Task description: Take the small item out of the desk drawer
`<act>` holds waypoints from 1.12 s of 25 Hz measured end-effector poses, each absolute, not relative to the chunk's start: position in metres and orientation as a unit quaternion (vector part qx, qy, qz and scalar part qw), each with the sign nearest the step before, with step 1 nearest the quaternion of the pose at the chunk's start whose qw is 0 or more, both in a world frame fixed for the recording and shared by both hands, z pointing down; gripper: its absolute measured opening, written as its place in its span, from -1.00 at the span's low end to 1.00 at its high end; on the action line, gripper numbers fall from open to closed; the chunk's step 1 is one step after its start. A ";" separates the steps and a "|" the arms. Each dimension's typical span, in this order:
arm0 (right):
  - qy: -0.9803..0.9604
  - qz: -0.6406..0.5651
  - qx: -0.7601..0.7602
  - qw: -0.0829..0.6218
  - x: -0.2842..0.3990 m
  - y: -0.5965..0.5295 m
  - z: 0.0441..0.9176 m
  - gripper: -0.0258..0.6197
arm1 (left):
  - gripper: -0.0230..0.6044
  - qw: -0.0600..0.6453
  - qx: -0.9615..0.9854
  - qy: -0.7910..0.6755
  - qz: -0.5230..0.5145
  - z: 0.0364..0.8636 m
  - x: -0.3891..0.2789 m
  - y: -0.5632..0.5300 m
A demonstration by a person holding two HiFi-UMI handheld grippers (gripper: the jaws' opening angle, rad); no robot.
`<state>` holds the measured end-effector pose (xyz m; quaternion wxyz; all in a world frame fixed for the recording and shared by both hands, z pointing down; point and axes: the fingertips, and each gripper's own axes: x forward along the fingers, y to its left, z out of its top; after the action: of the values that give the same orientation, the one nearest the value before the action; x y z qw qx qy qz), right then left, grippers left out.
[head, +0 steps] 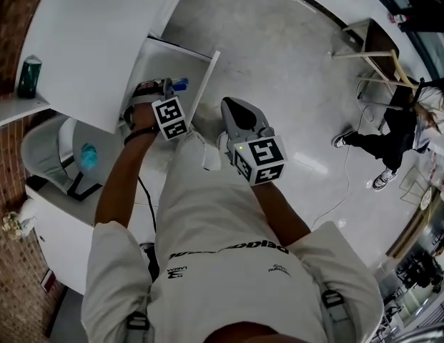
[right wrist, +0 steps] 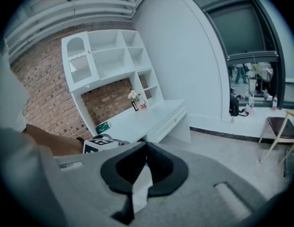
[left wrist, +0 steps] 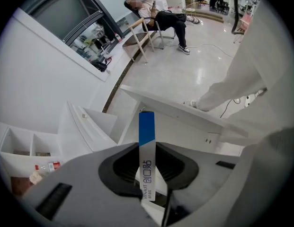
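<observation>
Well, at 10 o'clock of the head view I see a green can standing on a white ledge, and next to it the white desk goes up toward 11 o'clock. Its drawer is pulled out and stands open at about 11 o'clock from the centre. My left gripper is over this open drawer. In the left gripper view its jaws are clamped on a thin blue-and-white packet, which stands upright between the pads with the blue end pointing to 12 o'clock. I cannot tell if the packet touches the drawer floor.

Just right of the centre is my right gripper, pointing to 12 o'clock, beside the drawer's right wall and apart from it. In the right gripper view its jaws are together, with nothing between them.

Far to the right, at 3 o'clock of the head view, a person in dark clothes sits with legs stretched on the shiny floor, well apart from the desk.
</observation>
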<state>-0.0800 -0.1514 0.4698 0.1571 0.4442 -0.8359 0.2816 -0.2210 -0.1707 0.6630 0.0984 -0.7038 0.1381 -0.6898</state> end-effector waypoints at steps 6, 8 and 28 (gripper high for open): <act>-0.839 0.269 0.449 0.150 -0.075 -0.155 0.445 -0.92 | -0.65 0.068 -0.721 0.159 -0.671 0.625 -0.214 -0.164; -0.841 0.263 0.449 0.147 -0.075 -0.153 0.436 -0.92 | -0.65 0.058 -0.727 0.171 -0.663 0.610 -0.211 -0.161; -0.861 0.193 0.460 0.103 -0.068 -0.161 0.347 -0.92 | -0.65 -0.012 -0.776 0.444 -0.447 0.435 -0.190 -0.170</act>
<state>-0.0683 -0.1614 0.3468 0.1034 0.4598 -0.8607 0.1927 -0.1899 -0.1696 0.4351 -0.0120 -0.7763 0.4439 -0.4474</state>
